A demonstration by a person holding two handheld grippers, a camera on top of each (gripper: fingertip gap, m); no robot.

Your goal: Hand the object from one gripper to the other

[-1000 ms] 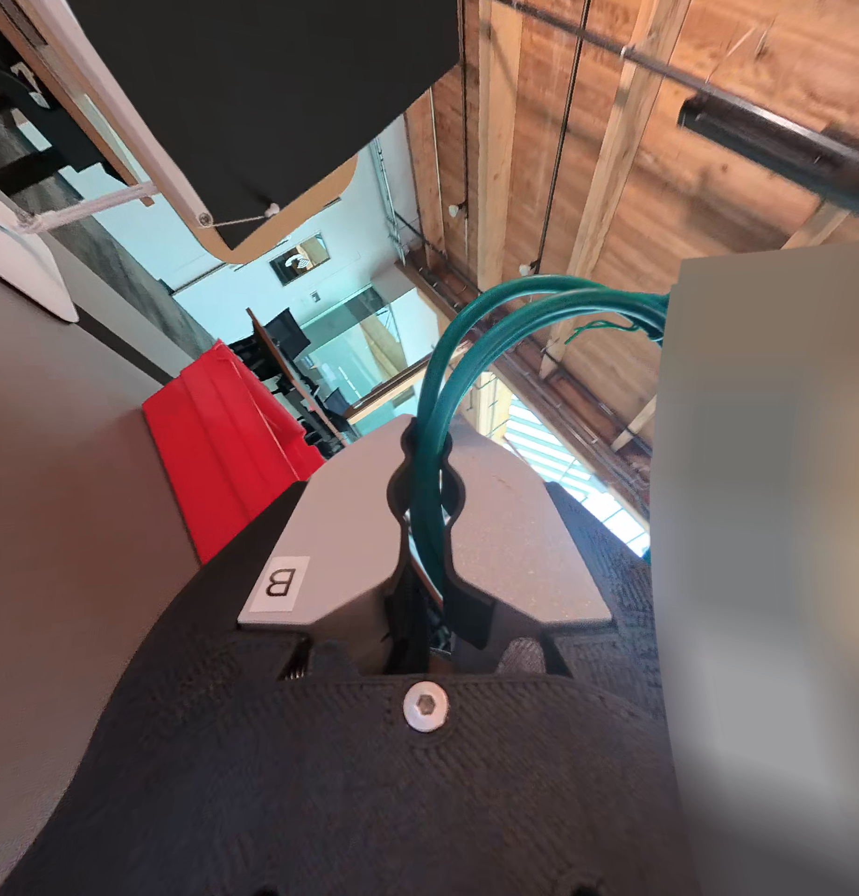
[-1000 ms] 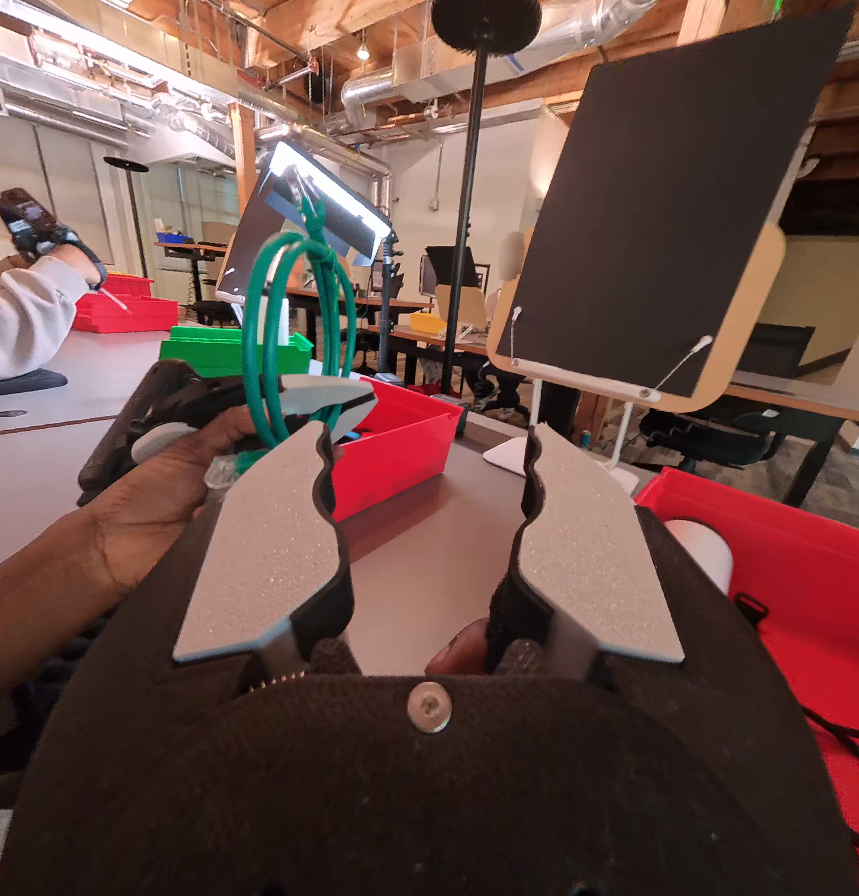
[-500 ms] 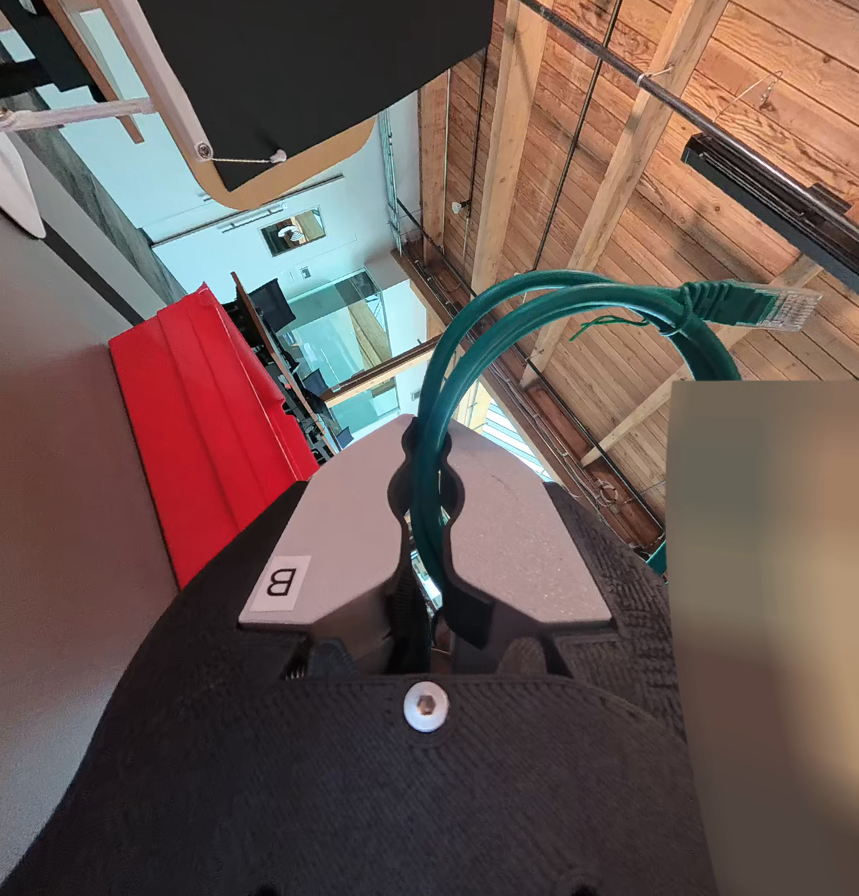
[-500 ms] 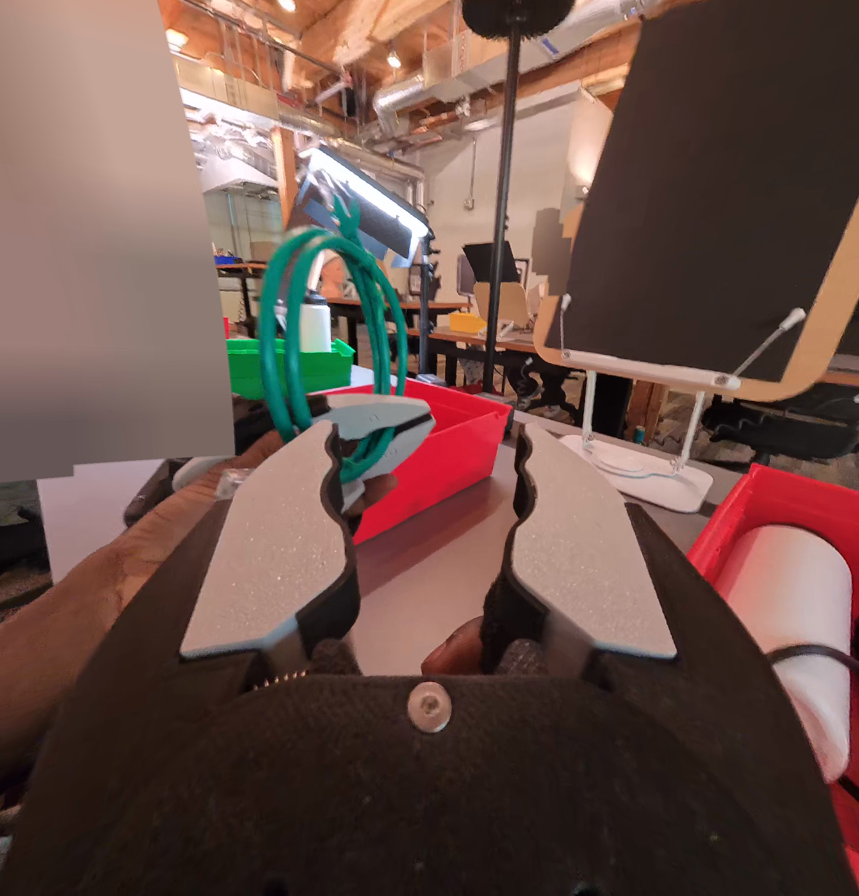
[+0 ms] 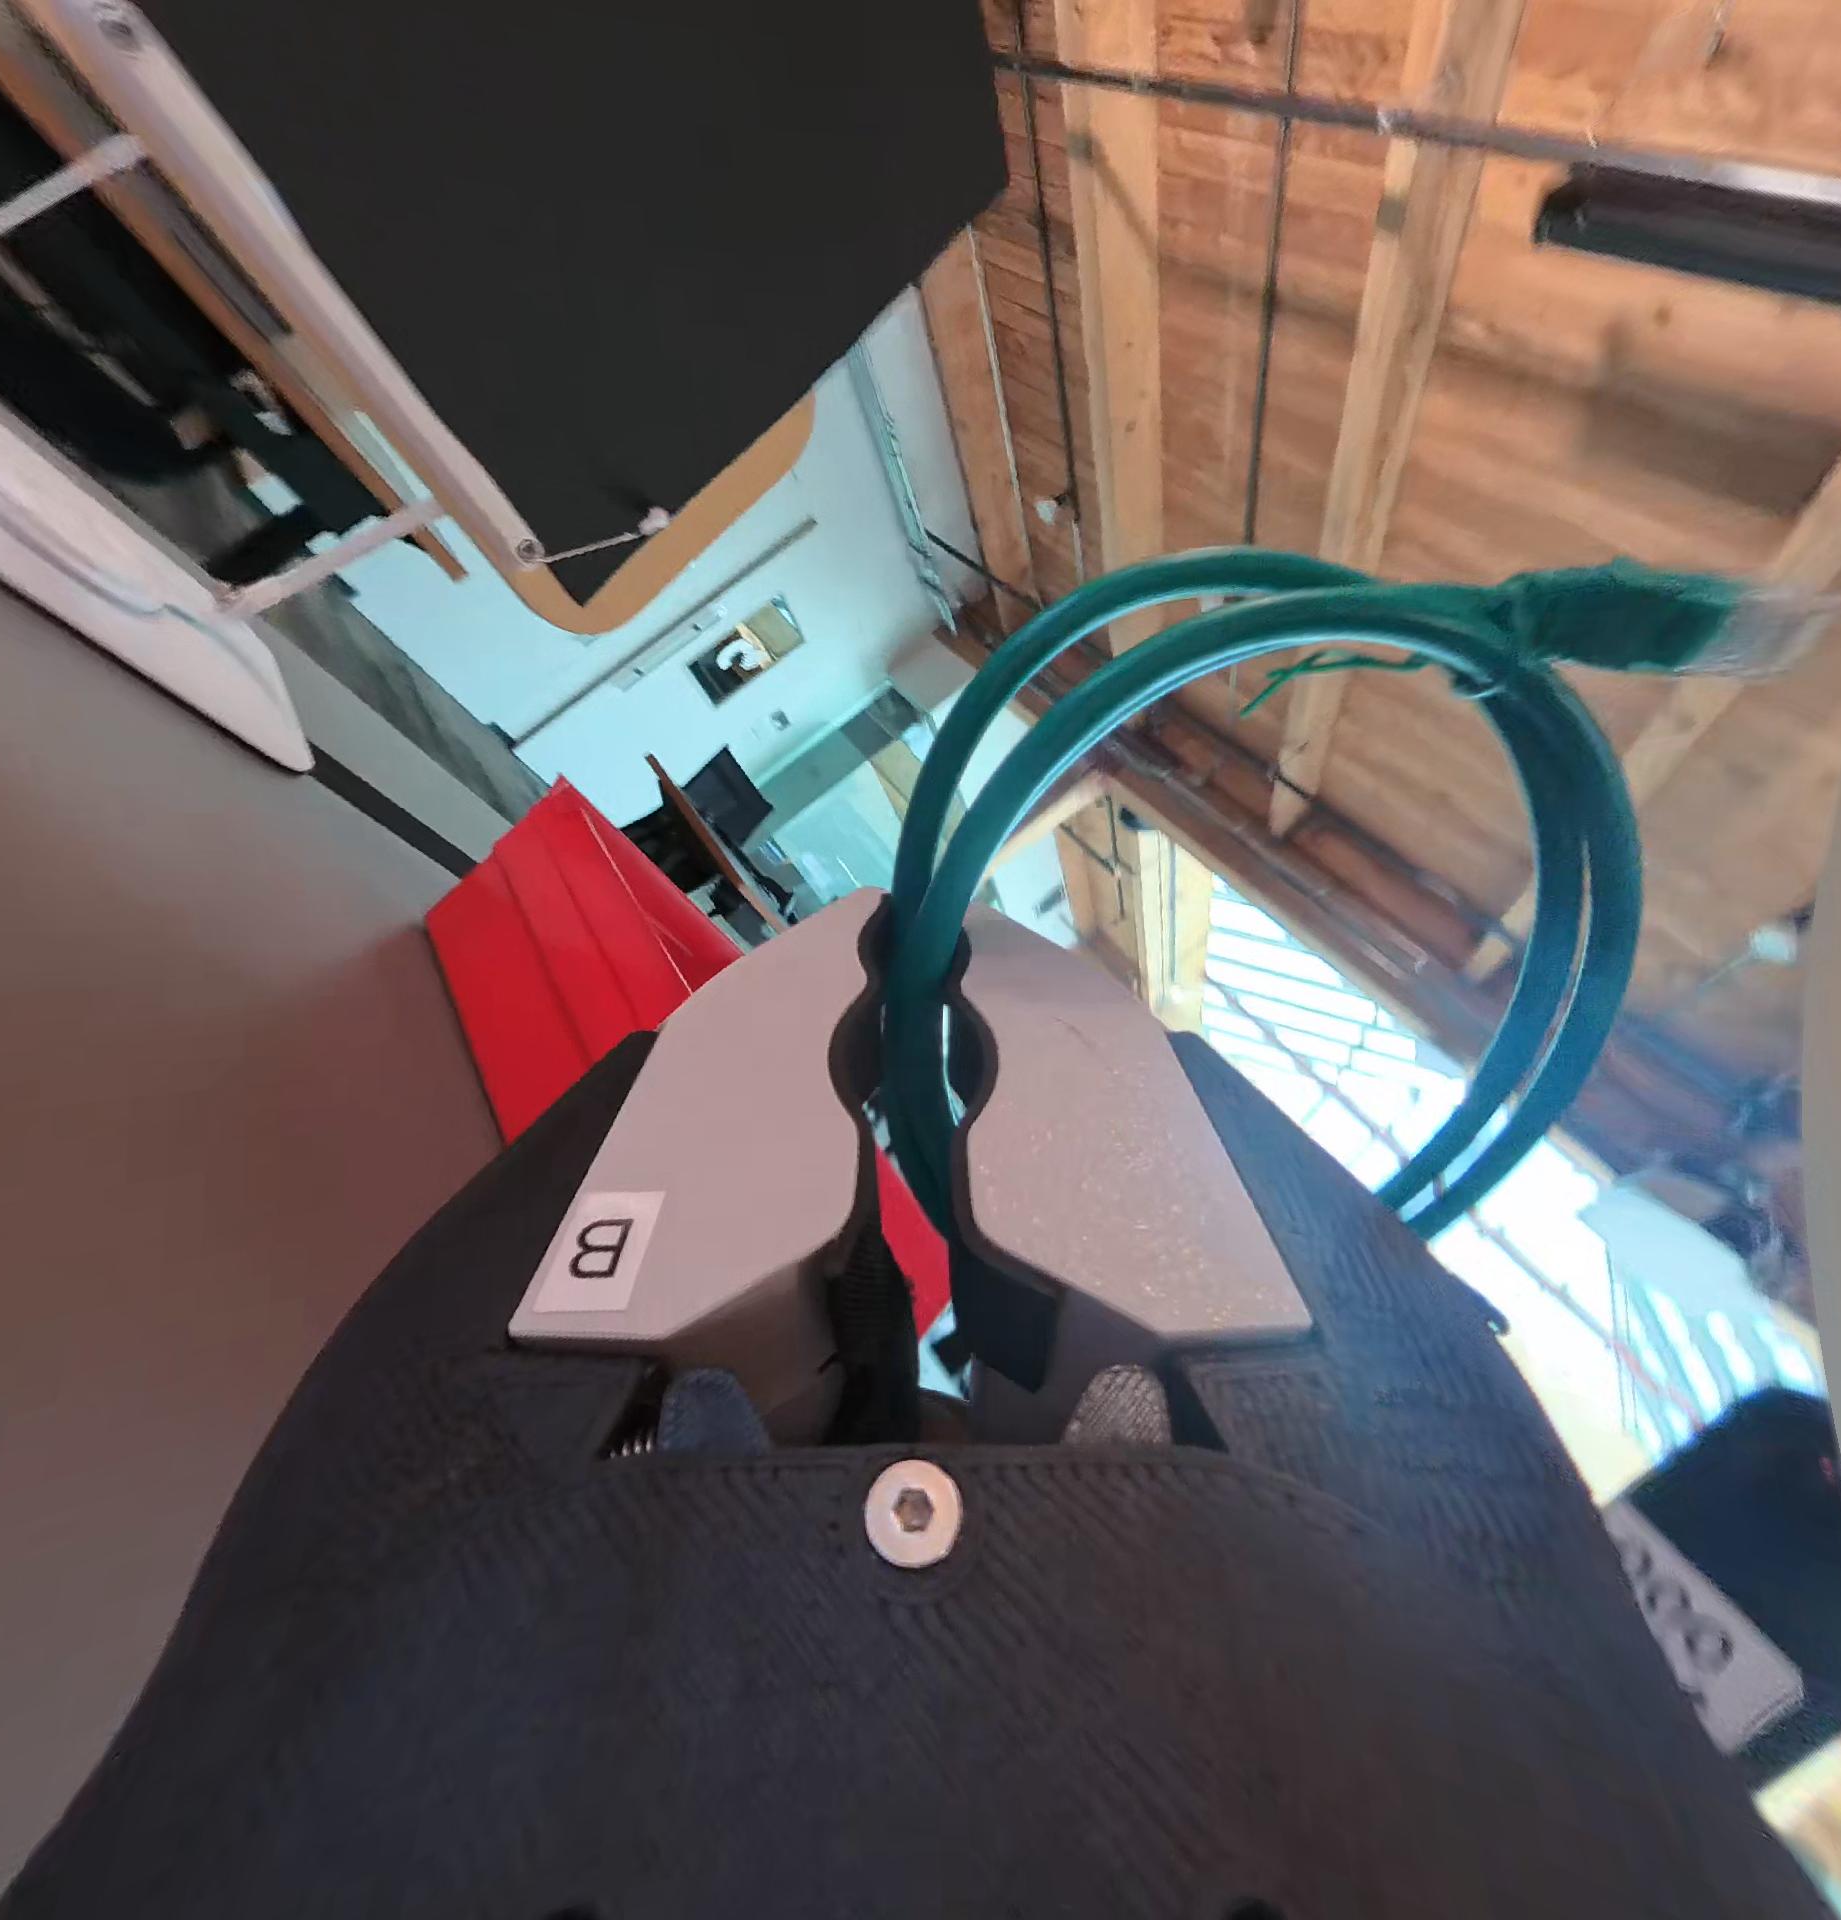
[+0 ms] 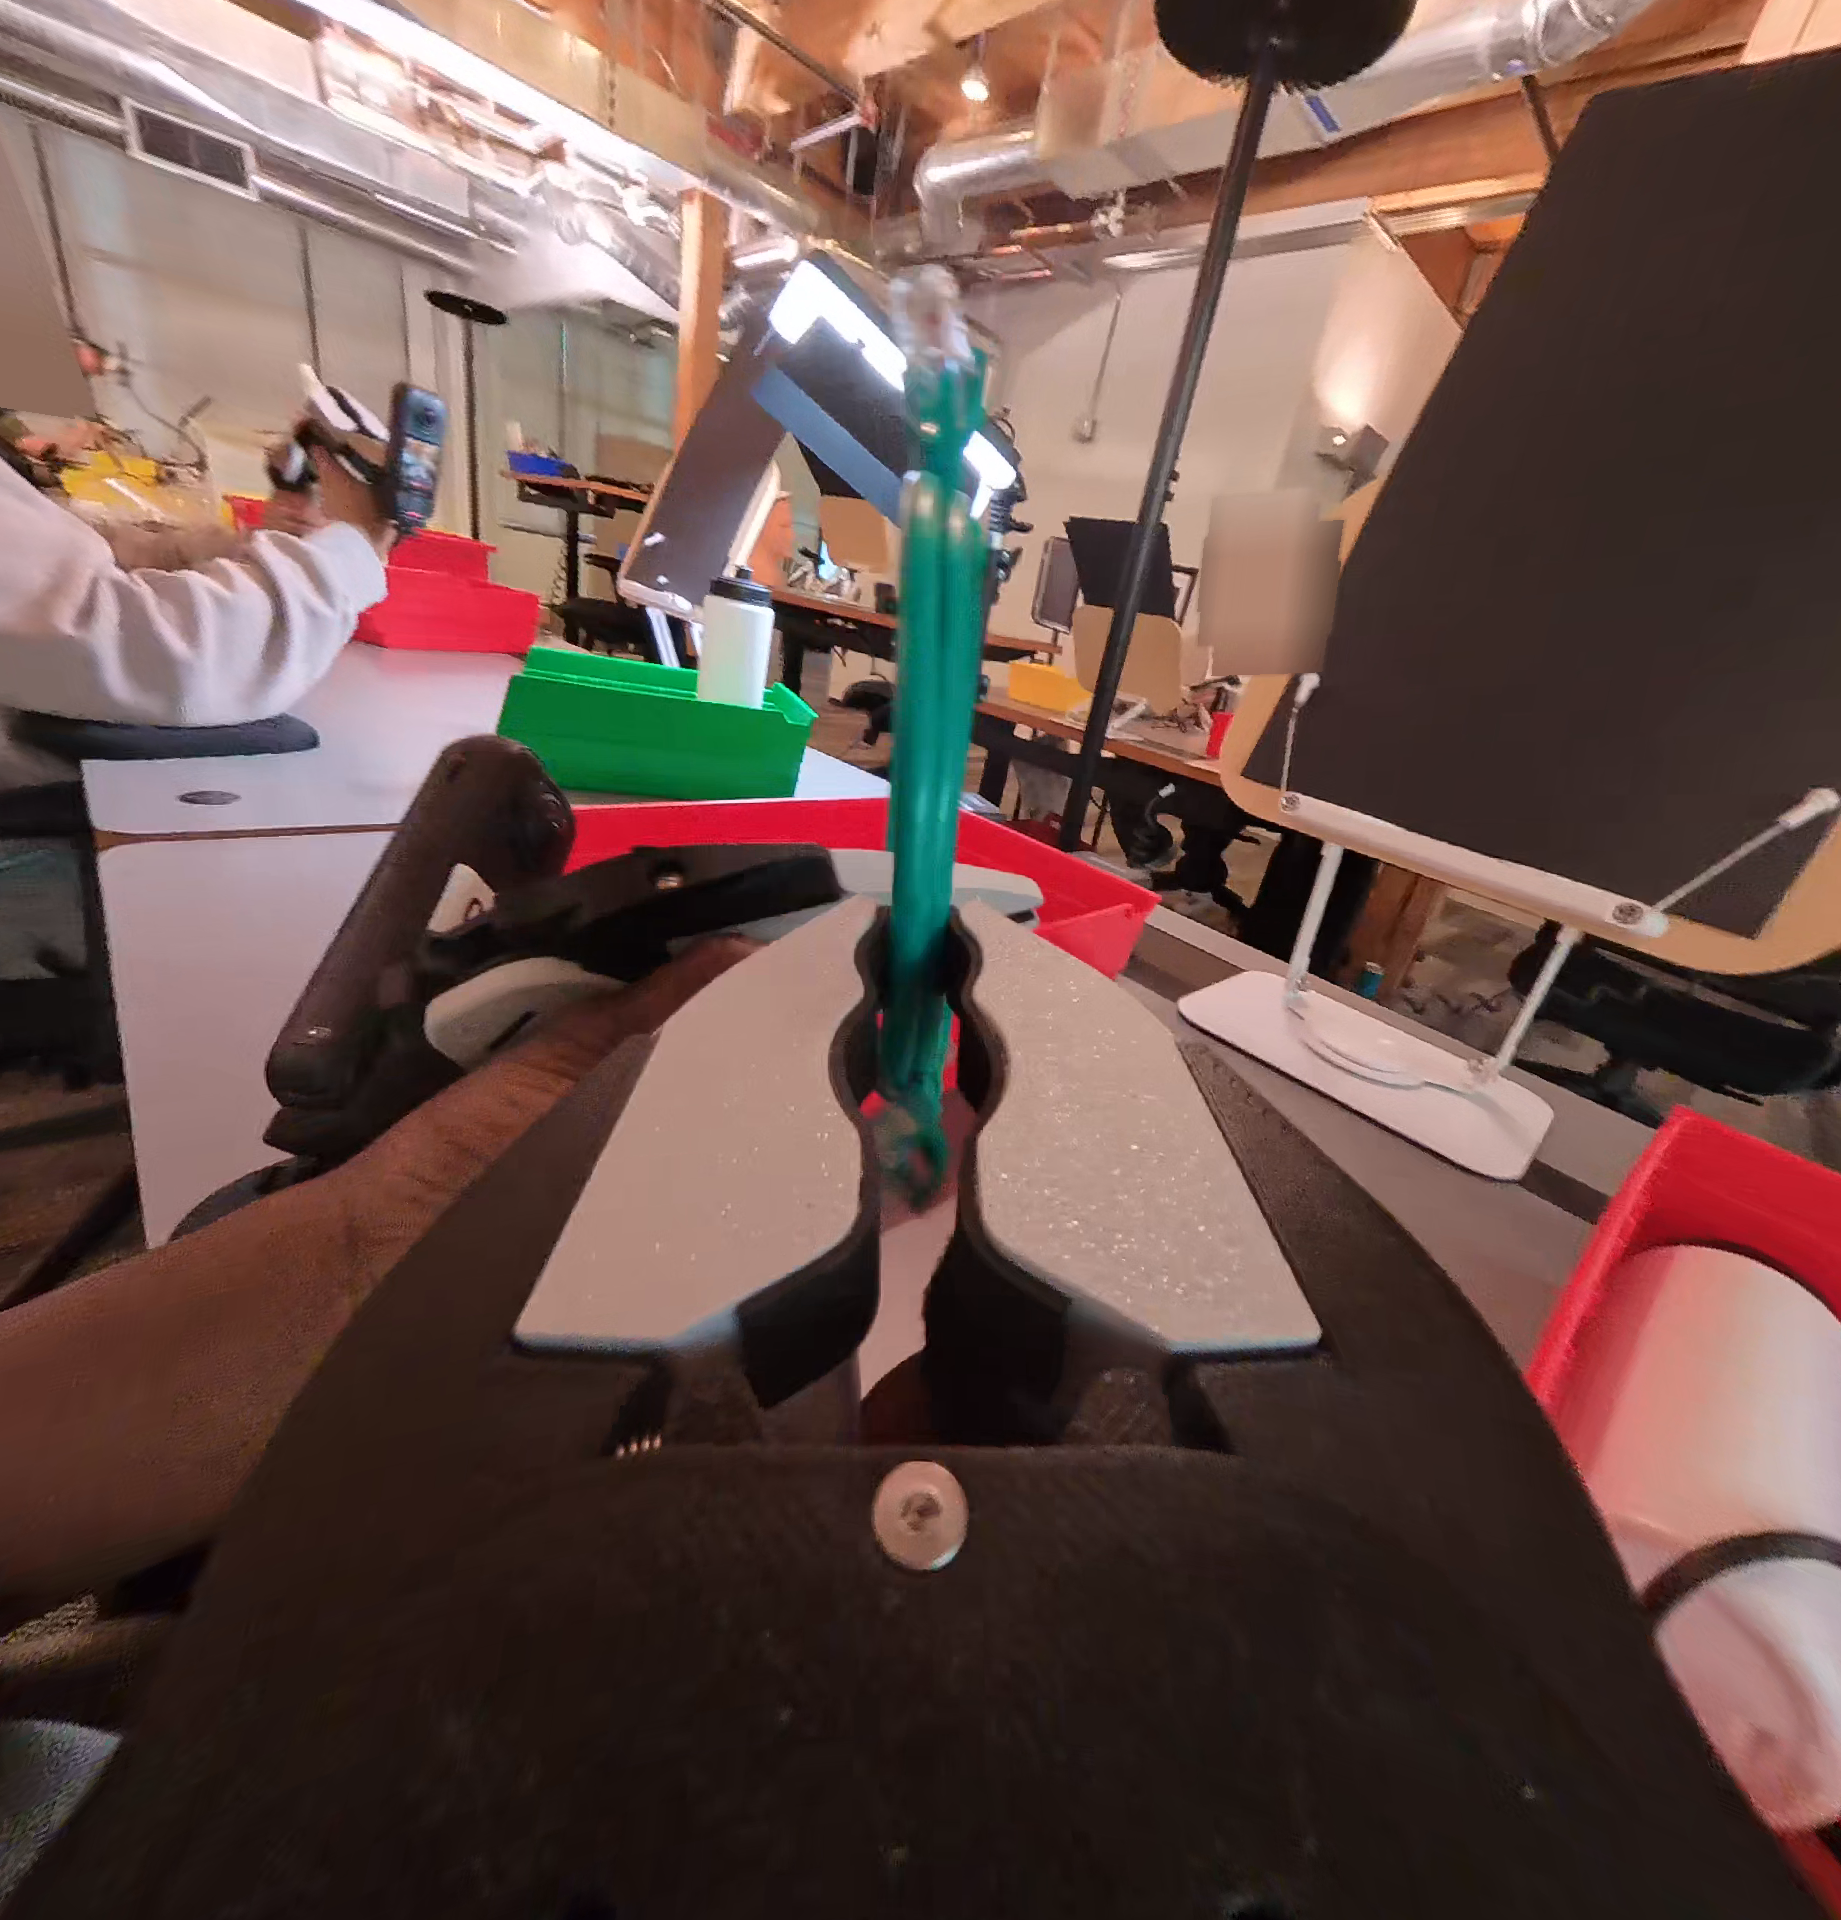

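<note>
A coiled green network cable [image 5: 1565, 883] with a clear plug stands up from my left gripper [image 5: 916, 935], which is shut on the lower part of the coil. In the right wrist view my right gripper [image 6: 921, 935] is also shut on the same cable [image 6: 931, 675], seen edge-on and rising straight up between the fingers. The left gripper [image 6: 999, 891] lies just behind my right fingertips, pointing right, held by a bare hand and forearm [image 6: 272, 1299]. Both grippers grip the coil close together, above the grey table [image 6: 1415, 1195].
A red bin [image 6: 1092, 899] sits behind the grippers. Another red bin [image 6: 1726, 1164] at the right holds a white roll [image 6: 1726, 1455]. A black board on a white stand [image 6: 1363, 1070] is at back right. A green bin [image 6: 646, 727] and a person's sleeve [image 6: 116, 623] are far left. One gripper's finger ends stand about 8 centimetres off the other's.
My right gripper, open before, has moved left onto the cable and closed on it. The left gripper stays shut on the coil and has swung slightly.
</note>
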